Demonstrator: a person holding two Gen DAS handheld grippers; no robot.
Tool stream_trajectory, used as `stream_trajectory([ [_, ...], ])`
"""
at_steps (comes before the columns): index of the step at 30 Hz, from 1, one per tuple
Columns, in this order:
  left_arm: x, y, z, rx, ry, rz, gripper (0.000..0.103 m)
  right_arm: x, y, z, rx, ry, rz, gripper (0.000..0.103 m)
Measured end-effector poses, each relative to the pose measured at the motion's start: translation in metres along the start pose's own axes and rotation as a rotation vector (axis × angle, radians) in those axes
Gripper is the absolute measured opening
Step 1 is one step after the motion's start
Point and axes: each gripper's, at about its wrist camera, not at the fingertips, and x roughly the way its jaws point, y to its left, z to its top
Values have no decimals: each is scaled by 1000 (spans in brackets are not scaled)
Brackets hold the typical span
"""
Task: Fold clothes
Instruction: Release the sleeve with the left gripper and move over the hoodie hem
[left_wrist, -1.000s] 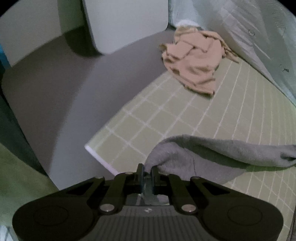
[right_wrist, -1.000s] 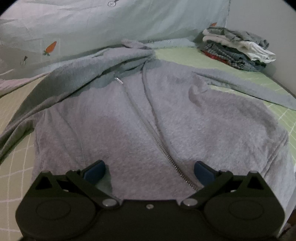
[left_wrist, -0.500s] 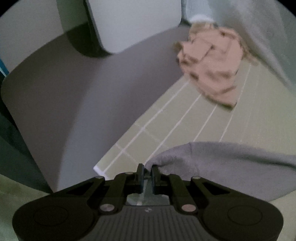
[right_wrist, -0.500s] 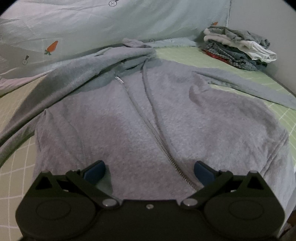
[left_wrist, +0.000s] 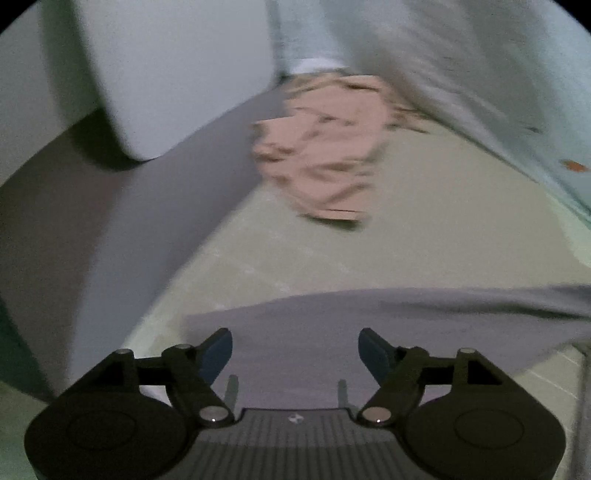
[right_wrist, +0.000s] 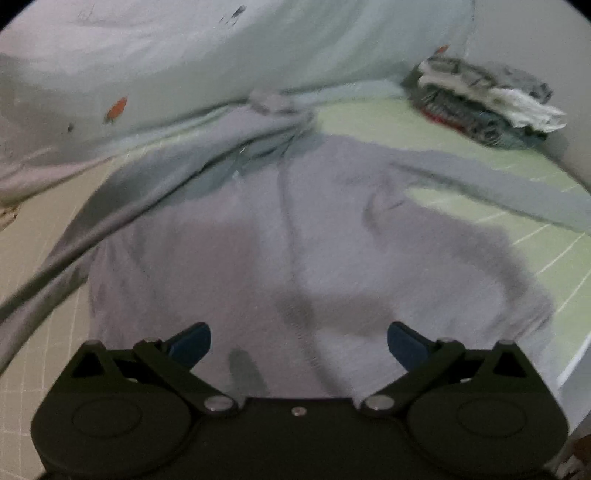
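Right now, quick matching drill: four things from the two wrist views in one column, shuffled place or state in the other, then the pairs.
Things:
1. left tongs
2. grey hoodie
3. peach garment
4. stack of folded clothes

Places or states:
A. crumpled near the bed's edge
B. far right corner of the bed
C. open above a grey sleeve
D. spread flat, zipper up

Pairs: 1-C, 2-D, 3-A, 4-B
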Motion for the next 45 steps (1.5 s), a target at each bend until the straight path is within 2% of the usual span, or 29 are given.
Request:
stream_trajectory([
  [5,-12,-62,-20,110,11,-134,76,-13,-55,13,12,-46,-65,103],
  [10,-18,-130,-59,193,81,-274,75,-15,-116,23,23,-41,-109,103],
  [12,-19,-153,-77,214,113,-309,70,-15,-141,23,49,-24,-107,101],
  [13,-20,-164,-85,225,129,-326,62,-14,-151,23,65,-13,-96,100],
  [16,-22,-199,-112,256,177,-377,51,-6,-168,24,59,23,-16,88],
  [20,-24,-244,-147,293,237,-441,50,5,-183,25,19,72,117,76],
  [22,-22,-262,-158,274,231,-433,50,13,-185,26,-19,108,185,62],
  [23,-21,-270,-162,264,225,-428,50,19,-183,28,-57,133,214,40],
  [24,-21,-277,-165,253,218,-428,48,20,-183,29,-88,135,232,33],
  [25,-21,-286,-168,241,211,-421,34,22,-183,31,-116,136,251,28],
  [26,-22,-294,-171,230,200,-409,25,19,-186,34,-122,118,287,17],
  [27,-26,-301,-174,224,178,-387,3,17,-190,38,-124,99,320,16],
  [29,-33,-310,-177,197,132,-374,1,9,-205,46,-63,56,343,16],
  [32,-44,-318,-179,153,87,-380,0,16,-229,52,12,50,283,18],
  [34,-48,-318,-182,157,82,-348,3,27,-234,49,-3,102,184,31],
  [35,-50,-318,-184,163,83,-328,3,32,-237,47,-10,125,139,42],
  [36,-52,-317,-186,170,83,-308,3,31,-237,43,-14,123,132,51],
  [38,-56,-310,-189,182,92,-286,3,29,-238,37,-20,120,119,56],
  [42,-60,-304,-203,219,134,-292,3,35,-244,25,0,152,131,59],
  [45,-65,-314,-216,268,138,-315,3,38,-244,25,-21,140,130,62],
])
